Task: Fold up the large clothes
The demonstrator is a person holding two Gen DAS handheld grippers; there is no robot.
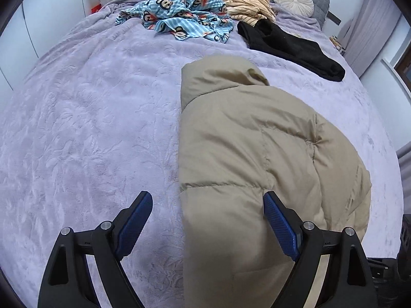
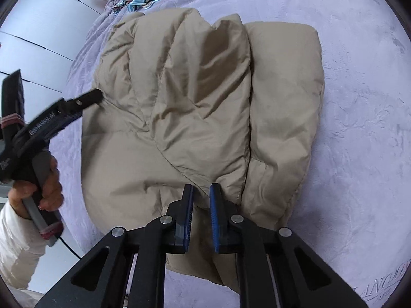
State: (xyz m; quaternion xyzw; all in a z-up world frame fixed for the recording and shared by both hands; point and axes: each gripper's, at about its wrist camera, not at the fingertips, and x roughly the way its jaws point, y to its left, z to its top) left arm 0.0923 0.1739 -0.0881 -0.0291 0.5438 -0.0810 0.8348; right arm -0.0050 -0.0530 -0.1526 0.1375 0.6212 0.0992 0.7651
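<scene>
Right wrist view: a beige puffer jacket (image 2: 195, 107) lies partly folded on the lavender bed (image 2: 359, 128).
Right gripper (image 2: 201, 200) has its jaws narrowed to a slim gap over a ridge of the jacket's near edge; whether the pads actually pinch fabric I cannot tell. Left gripper (image 1: 208, 220) hangs above the jacket's left edge, jaws spread wide, holding nothing. The step in hand looks like taking hold for the next fold; next, the left jaws likely need to close on that edge so both lift together. Other clothes (image 1: 179, 15) wait near the headboard.
</scene>
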